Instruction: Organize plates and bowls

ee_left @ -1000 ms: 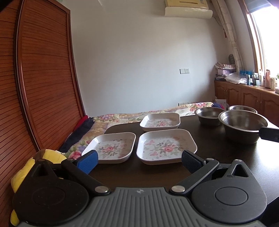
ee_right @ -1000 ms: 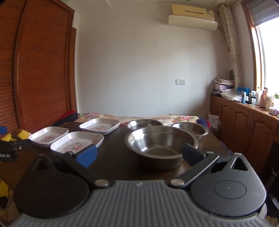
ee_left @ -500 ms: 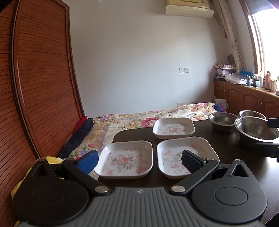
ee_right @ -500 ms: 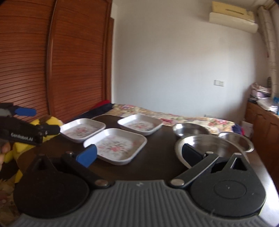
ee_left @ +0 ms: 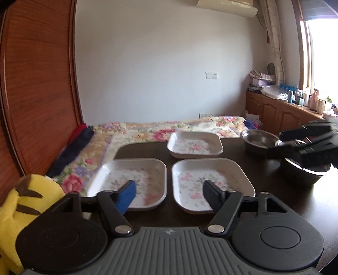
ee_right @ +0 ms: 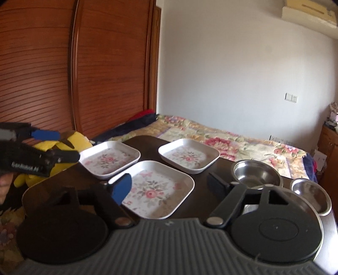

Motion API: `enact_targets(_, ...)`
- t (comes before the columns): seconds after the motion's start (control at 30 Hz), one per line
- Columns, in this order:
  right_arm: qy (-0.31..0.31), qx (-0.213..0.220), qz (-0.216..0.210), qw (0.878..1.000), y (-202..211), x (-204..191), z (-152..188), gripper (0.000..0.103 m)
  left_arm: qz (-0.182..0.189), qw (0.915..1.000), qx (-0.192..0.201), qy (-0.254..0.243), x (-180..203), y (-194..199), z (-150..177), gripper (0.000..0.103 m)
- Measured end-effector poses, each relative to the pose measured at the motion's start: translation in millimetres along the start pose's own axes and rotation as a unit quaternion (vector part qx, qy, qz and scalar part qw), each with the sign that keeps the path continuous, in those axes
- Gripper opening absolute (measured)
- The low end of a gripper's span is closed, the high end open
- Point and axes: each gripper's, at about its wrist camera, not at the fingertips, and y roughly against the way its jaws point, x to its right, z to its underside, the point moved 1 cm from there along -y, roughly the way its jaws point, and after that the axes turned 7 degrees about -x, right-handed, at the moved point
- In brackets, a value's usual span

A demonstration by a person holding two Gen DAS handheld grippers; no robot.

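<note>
Approach step: both grippers, left (ee_left: 168, 195) and right (ee_right: 169, 186), hover with jaws spread, just been closing, empty. Next, pinch a plate (ee_right: 155, 191) rim for stacking.

A dark table (ee_left: 147, 148) sits near, with a floral quilt (ee_left: 135, 135) spread beyond its far edge and a yellow plush toy (ee_left: 25, 203) at near left. Wooden slatted doors (ee_right: 42, 69) fill the left, an air conditioner (ee_left: 228, 7) hangs high on the far wall, and cluttered cabinets (ee_left: 281, 112) run under the window (ee_left: 323, 59) at right.
</note>
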Motion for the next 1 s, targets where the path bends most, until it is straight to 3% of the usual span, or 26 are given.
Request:
enact_targets(0.2,0.013,-0.044,-0.015,0.999,-29,16,-15,0.062,0.008,0.9995,-0.023,0.018,4,-16,5,0.077)
enact_targets(0.4,0.010,-0.083,-0.030,0.996,-62,31,-22,0.052,0.013,0.9977,-0.052,0.043,5,-33,7,0.070)
enact_targets(1.0,0.047,-0.187,-0.066,0.979,-123,62,-50,0.043,0.014,0.9907,-0.085,0.105,5,-57,6,0.065)
